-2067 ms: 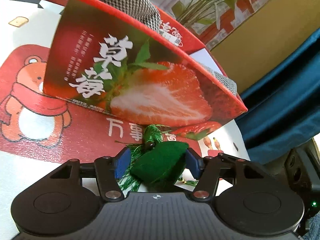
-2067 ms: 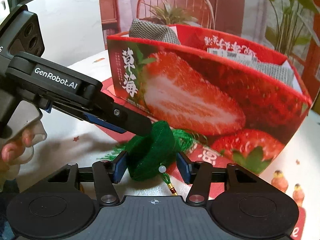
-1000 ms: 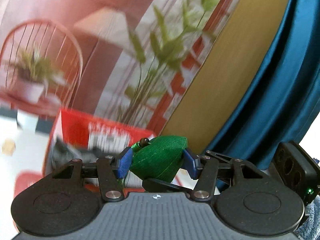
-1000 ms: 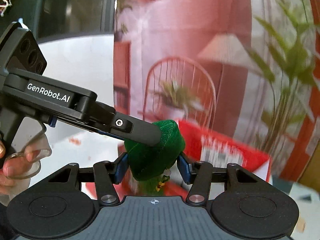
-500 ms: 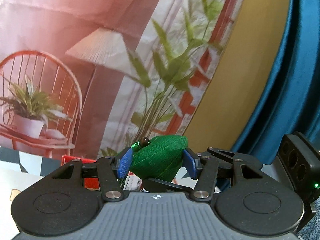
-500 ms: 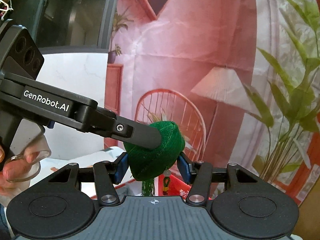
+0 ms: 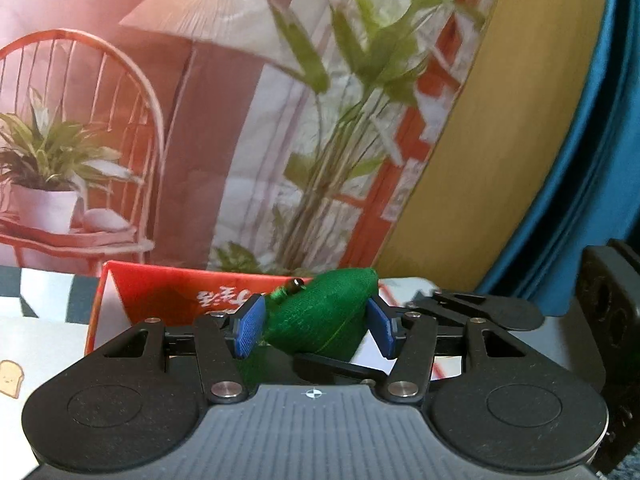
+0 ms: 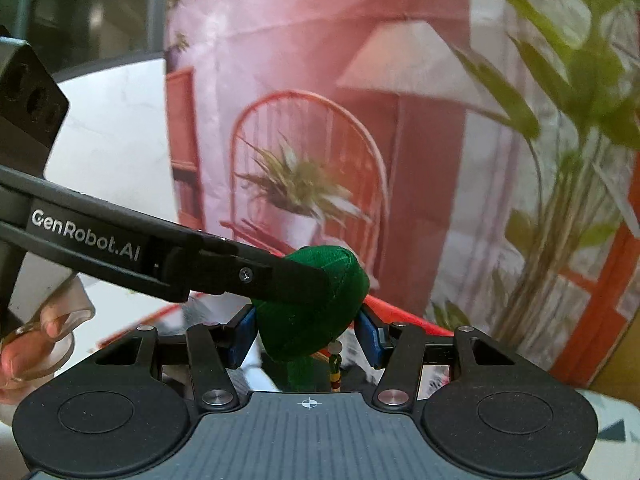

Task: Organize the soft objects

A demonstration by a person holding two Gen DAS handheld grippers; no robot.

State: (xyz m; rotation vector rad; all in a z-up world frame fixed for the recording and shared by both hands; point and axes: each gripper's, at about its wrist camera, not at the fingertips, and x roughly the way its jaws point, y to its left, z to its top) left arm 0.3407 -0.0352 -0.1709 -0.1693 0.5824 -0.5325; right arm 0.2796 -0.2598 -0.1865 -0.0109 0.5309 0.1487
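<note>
A green fabric pouch (image 7: 324, 320) with a bead and tassel hangs in the air, pinched from two sides. My left gripper (image 7: 316, 330) is shut on it, blue pads pressing its ends. My right gripper (image 8: 306, 334) is shut on the same pouch (image 8: 320, 320); its beaded tassel (image 8: 335, 364) dangles below. In the right wrist view one black finger (image 8: 256, 272) of the left tool reaches in from the left onto the pouch. The red strawberry box (image 7: 160, 292) lies just below and beyond the pouch, its inner wall and rim (image 8: 400, 316) showing.
A printed backdrop (image 7: 200, 120) with a chair, potted plant and lamp stands behind the box. A tan panel (image 7: 480, 160) and blue curtain (image 7: 580, 160) are at the right. A hand (image 8: 36, 340) holds the left tool. The white tablecloth (image 7: 40, 340) spreads left of the box.
Both grippers carried the pouch up from the table in front of the box and over it. In the last half second the view dipped and the box's open top came into sight.
</note>
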